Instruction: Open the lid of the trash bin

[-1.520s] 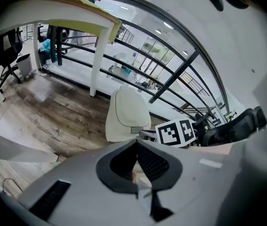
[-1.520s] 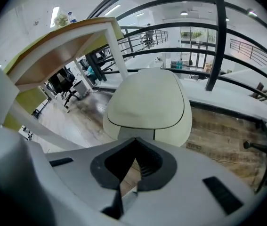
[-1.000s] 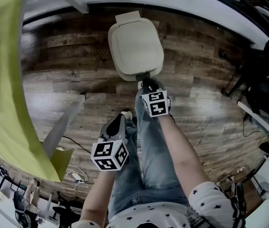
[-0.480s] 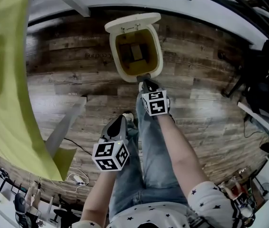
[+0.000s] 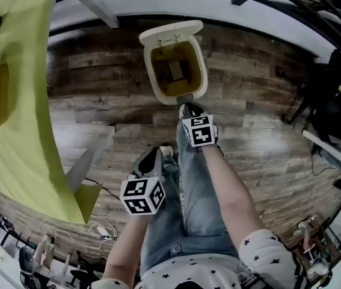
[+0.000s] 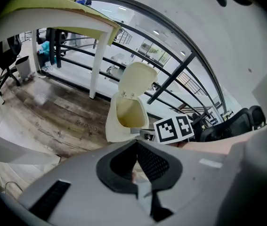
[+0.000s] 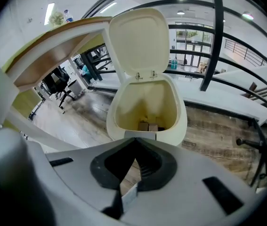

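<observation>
A cream trash bin stands on the wood floor with its lid swung up and back. In the right gripper view the lid is upright above the bin's rim, and small brown pieces lie at the bottom. My right gripper is shut, its tip touching the grey tab on the bin's front edge. Lower left, over the person's leg, my left gripper hangs shut and apart from the bin. Nothing is held in either one.
A yellow-green table with a white leg fills the left side. A white ledge with dark railing bars runs behind the bin. Cables lie on the floor at lower left, and dark chair parts stand at right.
The bin's lid has gone from closed flat to swung up and open, showing the inside. Both grippers have stayed nearly in place, the right one at the front tab.
</observation>
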Demonstrator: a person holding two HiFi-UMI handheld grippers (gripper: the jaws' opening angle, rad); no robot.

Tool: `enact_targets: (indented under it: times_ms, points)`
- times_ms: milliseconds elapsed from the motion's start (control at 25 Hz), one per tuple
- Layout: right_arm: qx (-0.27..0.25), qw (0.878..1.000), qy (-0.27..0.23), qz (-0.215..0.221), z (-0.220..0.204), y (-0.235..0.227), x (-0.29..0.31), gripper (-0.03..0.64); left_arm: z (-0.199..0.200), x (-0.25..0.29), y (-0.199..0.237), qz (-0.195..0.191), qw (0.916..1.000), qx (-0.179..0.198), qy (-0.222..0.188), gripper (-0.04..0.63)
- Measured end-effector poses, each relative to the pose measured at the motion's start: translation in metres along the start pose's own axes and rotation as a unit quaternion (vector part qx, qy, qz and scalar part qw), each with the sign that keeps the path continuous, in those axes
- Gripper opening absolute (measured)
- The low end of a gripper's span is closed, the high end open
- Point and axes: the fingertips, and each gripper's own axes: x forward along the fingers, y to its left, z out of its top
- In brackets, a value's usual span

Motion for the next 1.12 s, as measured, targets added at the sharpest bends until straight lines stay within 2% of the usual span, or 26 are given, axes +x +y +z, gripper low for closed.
enact_targets:
  times_ms: [320, 800, 1120]
  points:
    - [0.006, 0.999, -0.04, -0.002, 0.018, 0.02, -0.055, -0.006, 0.008, -0.033, -0.008, -0.004, 0.9996, 0.026, -0.012, 0.012]
    - [0.015, 0.995, -0.101, -0.02, 0.033, 0.054, -0.159, -0.007, 0.01, -0.095, -0.033, -0.033, 0.9967, 0.07, -0.027, 0.012]
    - [0.01, 0.991, -0.132, -0.017, 0.04, 0.088, -0.23, -0.007, 0.007, -0.136, -0.053, -0.05, 0.993, 0.102, -0.03, 0.012]
